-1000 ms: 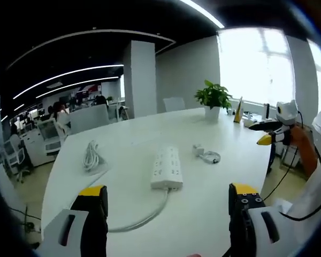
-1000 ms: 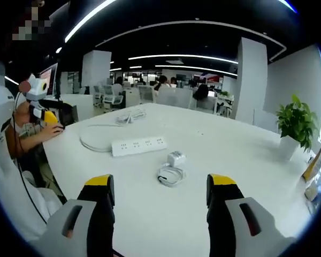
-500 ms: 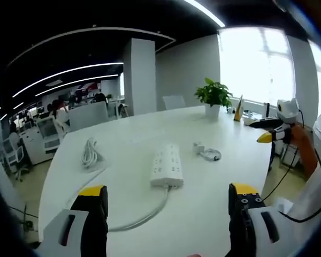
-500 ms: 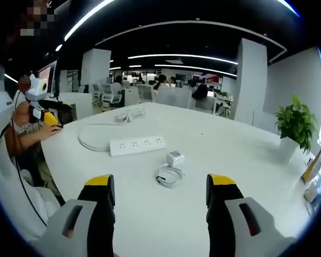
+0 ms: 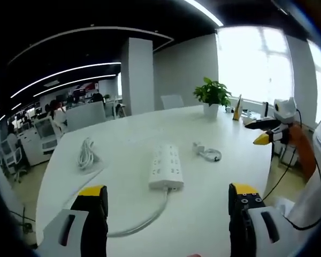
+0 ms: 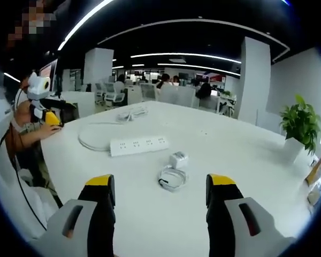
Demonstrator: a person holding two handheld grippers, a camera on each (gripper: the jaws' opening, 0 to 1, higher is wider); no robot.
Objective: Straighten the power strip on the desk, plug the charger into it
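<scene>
A white power strip (image 5: pixel 166 167) lay on the round white desk (image 5: pixel 203 203), its cord (image 5: pixel 144 218) curling away from the near end in the left gripper view. In that view the left gripper (image 5: pixel 168 206) stood in front of the strip with its two yellow-tipped jaws wide apart and nothing between them, clear of the desk's things. To the right of the strip, near it but not touching, sat the small white charger (image 5: pixel 198 148) with its coiled cable (image 5: pixel 211 156) just beside it. A bundled white cable (image 5: pixel 86 155) rested well apart on the left side of the desk, and a potted plant (image 5: pixel 212 96) stood at the far edge near the bright window. At the right edge of that view the right gripper (image 5: pixel 262 131) appeared, held above the desk's rim. In the right gripper view the right gripper (image 6: pixel 160 195) also had its jaws apart and empty, held short of the charger (image 6: pixel 178 159) and its coil (image 6: pixel 172 177), which lay between the jaws and the power strip (image 6: pixel 138 145) beyond. The strip lay crosswise there, its cord (image 6: pixel 91 144) looping off to the left. The left gripper (image 6: pixel 49 113) showed at the left edge, and the potted plant (image 6: pixel 300 126) at the right.
</scene>
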